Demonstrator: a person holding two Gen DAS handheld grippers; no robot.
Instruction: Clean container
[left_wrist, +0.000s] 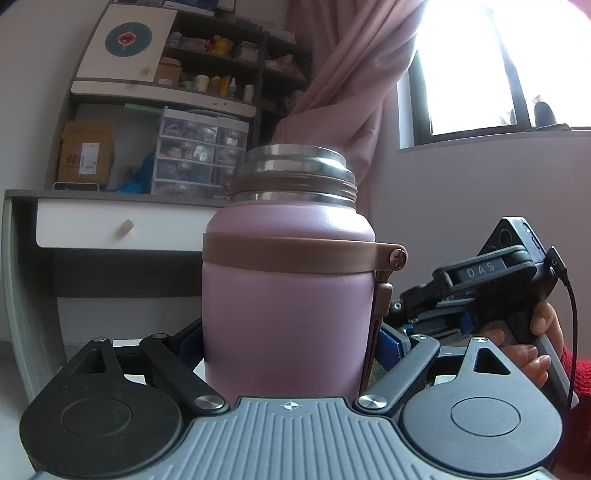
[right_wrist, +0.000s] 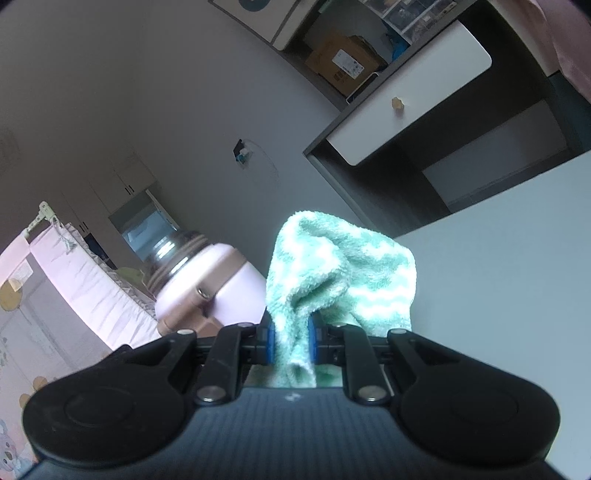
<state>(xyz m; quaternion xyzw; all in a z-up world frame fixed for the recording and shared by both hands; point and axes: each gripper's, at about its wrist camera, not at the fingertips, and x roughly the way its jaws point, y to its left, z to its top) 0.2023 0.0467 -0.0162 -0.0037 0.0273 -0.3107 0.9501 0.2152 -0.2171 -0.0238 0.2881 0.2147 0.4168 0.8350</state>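
Note:
A pink flask (left_wrist: 284, 306) with a bare steel threaded neck and no lid stands upright between the blue pads of my left gripper (left_wrist: 291, 345), which is shut on its lower body. A brown band with a screw (left_wrist: 399, 257) rings its shoulder. In the right wrist view the same flask (right_wrist: 210, 284) lies to the left, tilted by the rolled camera. My right gripper (right_wrist: 291, 341) is shut on a green and white wavy-patterned cloth (right_wrist: 340, 269), which bunches up above the pads just right of the flask. Whether cloth and flask touch is unclear.
A hand in a red sleeve (left_wrist: 532, 350) holds the right gripper's handle at the right of the flask. Behind stand a desk with a white drawer (left_wrist: 122, 229), shelves with boxes and bottles (left_wrist: 207, 85), a pink curtain (left_wrist: 354, 81) and a bright window. A white tabletop (right_wrist: 498, 295) lies under the cloth.

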